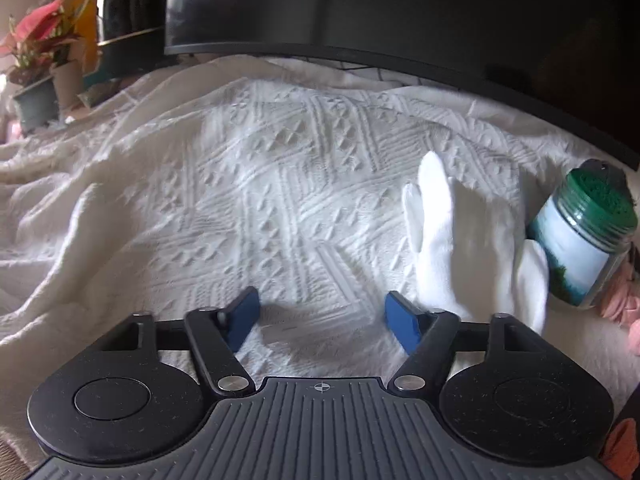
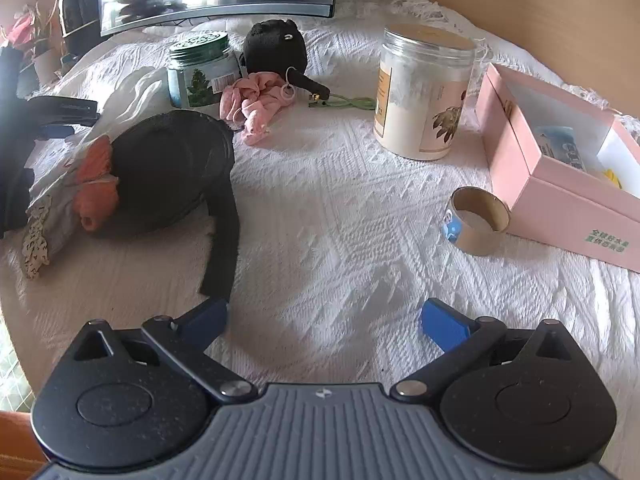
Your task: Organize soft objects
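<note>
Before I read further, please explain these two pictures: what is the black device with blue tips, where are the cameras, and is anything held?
Each picture comes from a camera mounted on a hand-held gripper, looking forward along its two blue fingers. A person carries one in each hand; there is no robot arm. The left gripper is open and empty over a white bedspread, near a white glove and a green-lidded jar. The right gripper is also open and empty. Before it lie a black cap, pink cloth, a black plush toy, a large jar, a tape roll and a pink box.
</note>
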Available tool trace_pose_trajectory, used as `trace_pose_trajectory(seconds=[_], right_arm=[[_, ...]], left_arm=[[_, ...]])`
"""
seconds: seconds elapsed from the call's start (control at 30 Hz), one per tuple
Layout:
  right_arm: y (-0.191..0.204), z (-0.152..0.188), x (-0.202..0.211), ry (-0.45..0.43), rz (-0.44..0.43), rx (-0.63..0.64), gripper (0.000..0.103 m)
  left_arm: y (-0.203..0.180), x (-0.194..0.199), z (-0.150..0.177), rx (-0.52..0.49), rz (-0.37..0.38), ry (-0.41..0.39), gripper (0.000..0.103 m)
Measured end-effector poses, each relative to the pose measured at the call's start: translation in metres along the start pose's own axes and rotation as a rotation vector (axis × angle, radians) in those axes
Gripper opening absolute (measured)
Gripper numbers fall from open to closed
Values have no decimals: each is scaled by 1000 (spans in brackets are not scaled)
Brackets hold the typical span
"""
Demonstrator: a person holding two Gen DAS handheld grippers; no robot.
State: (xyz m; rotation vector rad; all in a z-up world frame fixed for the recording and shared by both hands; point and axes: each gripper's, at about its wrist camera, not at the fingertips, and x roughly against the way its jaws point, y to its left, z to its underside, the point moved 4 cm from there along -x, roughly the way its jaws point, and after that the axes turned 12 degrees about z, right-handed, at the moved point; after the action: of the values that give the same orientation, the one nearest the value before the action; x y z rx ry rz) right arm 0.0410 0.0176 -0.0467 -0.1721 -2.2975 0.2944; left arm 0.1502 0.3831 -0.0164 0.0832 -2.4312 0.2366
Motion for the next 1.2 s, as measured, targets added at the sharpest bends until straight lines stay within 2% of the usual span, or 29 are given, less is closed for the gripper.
trace_pose_trajectory(seconds=[0.03, 0.1, 0.13, 0.2, 0.23, 0.3, 0.37, 0.5, 0.6, 0.73, 0.87, 0.93, 0.97, 1.0, 1.03, 1.07, 1.13, 1.2], right_arm=[[0, -2, 0, 8, -6, 12, 103], [2, -8, -1, 21, -12, 55, 103], [4, -13, 1, 7, 6, 78, 103], [11, -30, 12, -91, 51, 117, 103], [17, -40, 19, -136, 47, 133, 103], [33, -66, 31, -203, -8, 153, 103], [54, -92, 35, -233, -75, 166, 103], [106, -130, 22, -219, -184, 175, 103], [153, -142, 3, -201, -229, 220, 103], [204, -146, -28, -122, -246, 226, 96], [236, -152, -48, -122, -197, 237, 94], [242, -153, -50, -119, -187, 269, 70], [240, -154, -50, -119, -161, 282, 64], [236, -155, -50, -118, -150, 287, 50], [232, -155, -49, -114, -156, 291, 39], [225, -155, -47, -107, -178, 291, 34], [215, -154, -42, -89, -204, 282, 15], [205, -148, -37, -79, -201, 284, 14]], left_arm=[[0, 1, 0, -9, -25, 2, 57], [2, 5, 0, -3, -4, 1, 31], [5, 7, -1, 5, 12, 5, 29], [9, 11, -1, 12, 42, 14, 29], [11, 14, -1, 19, 61, 14, 29], [14, 24, -1, 33, 96, 2, 28], [18, 39, -1, 50, 134, -22, 26], [25, 74, -4, 70, 193, -82, 13], [35, 96, -5, 91, 220, -112, 13], [52, 112, -6, 121, 229, -129, 13], [62, 118, -3, 117, 273, -110, 13], [63, 117, 0, 102, 300, -96, 16], [61, 115, 0, 78, 309, -82, 16], [58, 112, 2, 46, 315, -64, 16], [53, 108, 2, 4, 319, -44, 16], [47, 103, 2, -38, 324, -23, 16], [33, 89, 3, -117, 341, 25, 17], [15, 74, 5, -202, 351, 79, 22]])
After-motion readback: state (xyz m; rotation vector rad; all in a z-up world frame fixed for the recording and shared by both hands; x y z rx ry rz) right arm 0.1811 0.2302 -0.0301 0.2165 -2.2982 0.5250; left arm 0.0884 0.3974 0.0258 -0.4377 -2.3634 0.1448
